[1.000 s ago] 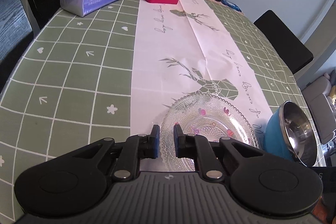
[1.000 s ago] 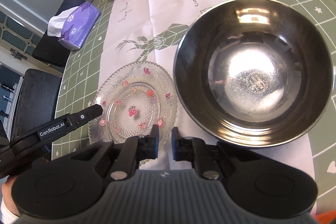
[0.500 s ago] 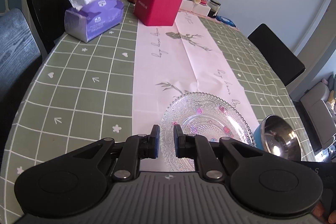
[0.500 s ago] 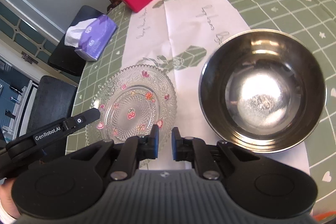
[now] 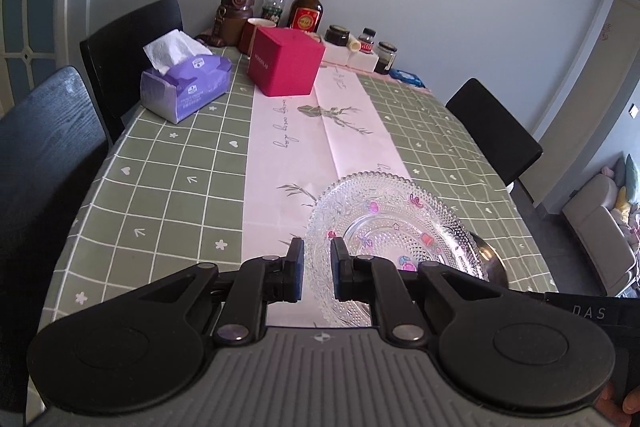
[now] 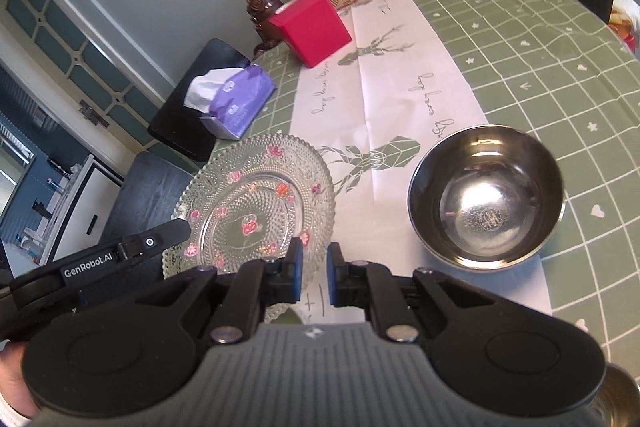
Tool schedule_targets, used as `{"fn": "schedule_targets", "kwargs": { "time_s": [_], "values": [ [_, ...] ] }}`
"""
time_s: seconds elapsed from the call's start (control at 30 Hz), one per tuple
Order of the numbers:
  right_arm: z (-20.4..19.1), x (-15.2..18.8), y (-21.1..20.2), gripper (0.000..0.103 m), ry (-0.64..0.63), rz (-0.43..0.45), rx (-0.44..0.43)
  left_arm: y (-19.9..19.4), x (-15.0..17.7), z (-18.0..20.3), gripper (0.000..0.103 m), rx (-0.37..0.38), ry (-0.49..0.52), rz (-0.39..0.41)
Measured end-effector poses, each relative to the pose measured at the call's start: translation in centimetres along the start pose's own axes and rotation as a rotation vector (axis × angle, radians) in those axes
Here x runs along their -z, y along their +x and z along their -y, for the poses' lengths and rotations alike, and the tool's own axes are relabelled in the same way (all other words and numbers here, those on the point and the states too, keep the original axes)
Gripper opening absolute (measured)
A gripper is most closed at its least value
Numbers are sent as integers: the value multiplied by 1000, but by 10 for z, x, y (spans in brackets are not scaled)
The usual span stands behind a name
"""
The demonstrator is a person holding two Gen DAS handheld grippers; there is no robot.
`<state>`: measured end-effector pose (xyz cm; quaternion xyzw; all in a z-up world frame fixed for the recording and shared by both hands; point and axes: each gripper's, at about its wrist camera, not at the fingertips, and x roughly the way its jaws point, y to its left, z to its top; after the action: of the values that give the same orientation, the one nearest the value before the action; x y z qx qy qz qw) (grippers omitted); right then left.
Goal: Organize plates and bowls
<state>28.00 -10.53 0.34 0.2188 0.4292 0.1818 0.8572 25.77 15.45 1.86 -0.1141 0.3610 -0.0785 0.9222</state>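
**Left wrist view**
- Chairs (image 5: 52, 155): two, dark, at the left edge beside the worktop (image 5: 160, 167), which has a green checked cloth.
- Tissues (image 5: 188, 87): purple pack, upper left, on the cloth.
- Red box (image 5: 286, 67): upper centre, at the far end of the pale runner (image 5: 304, 139).
- Bottles and jars (image 5: 307, 7): in a row against the wall behind the red box.
- Left hand-held gripper (image 5: 317, 267): lower centre, fingers close together and clamped on the near rim of the plate (image 5: 392, 227).
- Plate: clear beaded glass with pink motifs, right of centre, held raised and tilted over the runner.
- Bowl (image 5: 490, 259): only a sliver shows under the plate's right edge.
- Third chair (image 5: 496, 135): at the right.

**Right wrist view**
- Left hand-held gripper (image 6: 176, 229): lower left, its tip on the plate's left rim.
- Plate (image 6: 256, 203): left of centre, overlapping the worktop's edge and a chair.
- Right hand-held gripper (image 6: 314, 273): lower centre, fingers slightly apart, nothing between them, above the runner.
- Bowl (image 6: 486, 197): steel, upright, right of centre. It stands on the worktop (image 6: 560, 67) at the runner's right edge, apart from the plate.
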Motion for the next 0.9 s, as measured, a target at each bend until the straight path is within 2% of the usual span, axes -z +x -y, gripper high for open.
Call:
{"fn": "schedule_targets", "kwargs": {
  "time_s": [0.2, 0.47, 0.7, 0.9],
  "values": [
    [-1, 32, -42, 10, -19, 8, -28, -44, 27, 20, 14, -8, -2, 27],
    [8, 90, -86, 10, -30, -5, -62, -96, 87, 32, 14, 4, -51, 18],
    [18, 143, -109, 10, -46, -32, -59, -118, 142, 31, 14, 16, -115, -36],
    [29, 175, -122, 10, -57, -39, -36, -121, 183, 29, 14, 47, -175, -82]
  ]
}}
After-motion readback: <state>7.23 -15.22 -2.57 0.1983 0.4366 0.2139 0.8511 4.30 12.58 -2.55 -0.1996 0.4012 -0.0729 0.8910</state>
